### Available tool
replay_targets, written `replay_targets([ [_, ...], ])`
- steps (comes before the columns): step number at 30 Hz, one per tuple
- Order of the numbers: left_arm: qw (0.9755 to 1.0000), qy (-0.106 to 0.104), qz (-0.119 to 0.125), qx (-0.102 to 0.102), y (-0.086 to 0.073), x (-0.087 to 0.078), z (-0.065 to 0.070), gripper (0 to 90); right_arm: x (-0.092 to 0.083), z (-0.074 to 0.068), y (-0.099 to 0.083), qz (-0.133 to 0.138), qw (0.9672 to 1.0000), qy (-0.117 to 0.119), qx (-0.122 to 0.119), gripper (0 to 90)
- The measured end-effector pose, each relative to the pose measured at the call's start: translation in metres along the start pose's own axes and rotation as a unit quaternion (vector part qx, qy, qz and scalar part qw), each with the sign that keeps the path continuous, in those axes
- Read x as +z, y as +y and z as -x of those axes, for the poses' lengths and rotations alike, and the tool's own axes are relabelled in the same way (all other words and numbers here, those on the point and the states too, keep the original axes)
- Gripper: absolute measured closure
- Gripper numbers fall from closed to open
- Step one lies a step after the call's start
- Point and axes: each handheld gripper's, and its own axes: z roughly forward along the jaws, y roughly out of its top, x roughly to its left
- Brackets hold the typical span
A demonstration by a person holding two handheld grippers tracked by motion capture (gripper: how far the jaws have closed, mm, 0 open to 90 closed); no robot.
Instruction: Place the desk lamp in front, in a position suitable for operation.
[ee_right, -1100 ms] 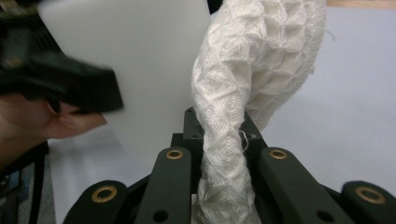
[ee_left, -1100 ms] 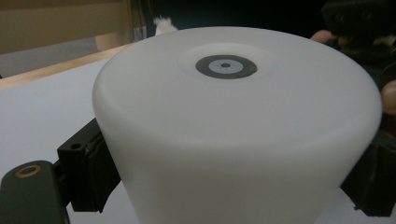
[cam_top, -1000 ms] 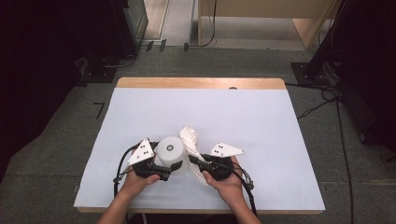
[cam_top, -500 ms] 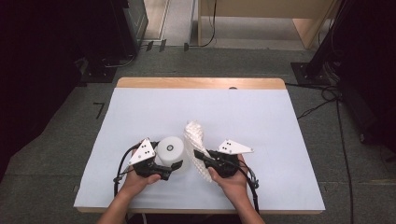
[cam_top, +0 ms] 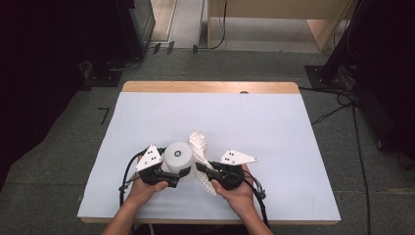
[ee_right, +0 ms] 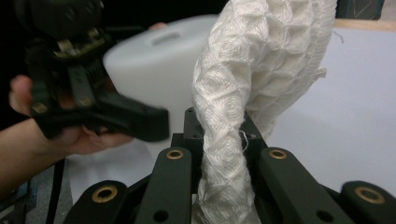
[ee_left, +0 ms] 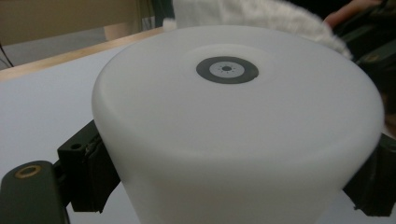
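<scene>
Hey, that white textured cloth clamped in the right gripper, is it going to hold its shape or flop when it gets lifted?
The cloth will probably flop: in the right gripper view it bends and droops above the right gripper. It looks light, a thin waffle weave. The rough texture likely keeps it from slipping, though loose threads may snag.

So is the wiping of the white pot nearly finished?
Both things are already picked up: the left gripper clamps the white pot, and the right gripper pinches the white cloth beside it. The cloth hangs next to the pot's side. Any wiping seems only about to start, so most looks left.
</scene>
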Motion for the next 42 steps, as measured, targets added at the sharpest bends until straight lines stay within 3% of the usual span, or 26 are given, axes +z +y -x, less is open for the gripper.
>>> replay_targets([
  [6,0.9997,0.012,-0.014,0.018,-0.003,0.008,0.007,8.7,-0.009,-0.001,0.009,0.021,0.9998,-0.001,-0.003,80.1],
  [9,0.9992,0.022,-0.022,0.027,-0.006,0.011,0.008,8.7,-0.009,0.004,0.006,0.017,0.9998,-0.007,0.001,80.1],
  [16,0.9990,0.020,-0.025,0.030,-0.011,0.013,0.010,8.6,-0.008,0.017,-0.003,0.008,0.9991,-0.034,0.025,79.9],
  [19,0.9990,0.029,-0.019,0.027,-0.013,0.012,0.013,8.5,-0.007,0.019,-0.005,0.004,0.9991,-0.034,0.026,79.9],
  [24,0.9979,0.064,0.004,-0.009,-0.016,0.009,0.021,2.3,-0.002,0.019,-0.004,0.001,0.9991,-0.034,0.026,79.2],
  [29,0.9919,0.120,0.012,-0.041,-0.021,0.011,0.035,0.3,0.006,0.019,-0.005,-0.007,0.9992,-0.029,0.028,79.2],
  [30,0.9885,0.141,0.014,-0.054,-0.021,0.014,0.041,0.3,0.008,0.018,-0.006,-0.008,0.9992,-0.028,0.028,79.1],
  [31,0.9868,0.151,0.011,-0.056,-0.021,0.016,0.043,0.7,0.009,0.018,-0.006,-0.010,0.9992,-0.027,0.027,79.1],
  [34,0.9788,0.194,-0.009,-0.064,-0.019,0.025,0.051,4.2,0.009,0.018,-0.007,-0.011,0.9992,-0.029,0.027,79.1],
  [37,0.9800,0.192,-0.007,-0.053,-0.019,0.024,0.051,8.2,0.006,0.018,-0.007,-0.010,0.9991,-0.030,0.029,79.1],
  [38,0.9823,0.180,-0.007,-0.049,-0.019,0.023,0.048,8.3,0.006,0.018,-0.007,-0.010,0.9991,-0.031,0.028,79.1],
  [42,0.9873,0.155,-0.002,-0.036,-0.015,0.017,0.038,8.4,0.006,0.017,-0.007,-0.011,0.9991,-0.029,0.029,79.0],
])
